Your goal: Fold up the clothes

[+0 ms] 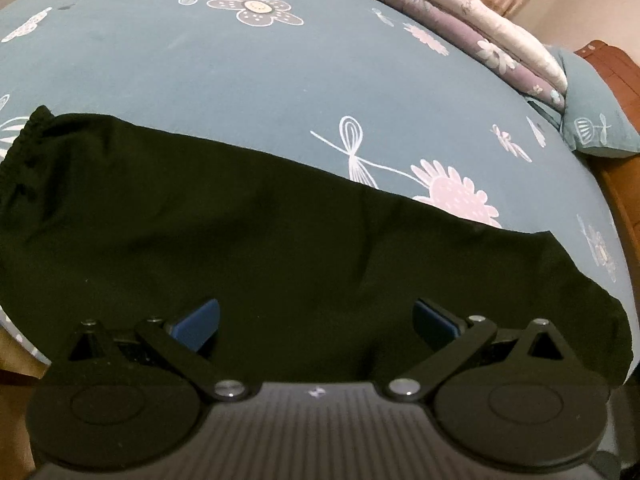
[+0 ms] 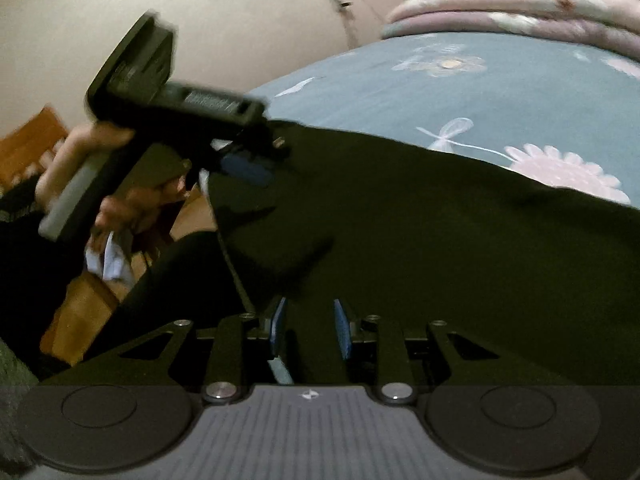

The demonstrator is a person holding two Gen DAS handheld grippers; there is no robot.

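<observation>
Bedsheet (image 1: pixel 280 80) holds black trousers (image 1: pixel 240 240) barely folded; left tongs (image 1: pixel 316 320) spread above, right tongs (image 2: pixel 310 328) narrowed, pinching nothing clear.

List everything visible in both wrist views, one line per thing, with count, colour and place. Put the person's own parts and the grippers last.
black garment: one, black, spread flat across the bed's near part
bed sheet: one, grey-blue with pale flowers, under the garment
folded quilt: one, lilac and cream, along the bed's far edge
pillow: one, grey-blue, far right end
hand: one, gripping the left gripper's handle
left gripper: one, black with blue pads, open above the garment
right gripper: one, black with blue pads, narrow gap, over the garment
</observation>
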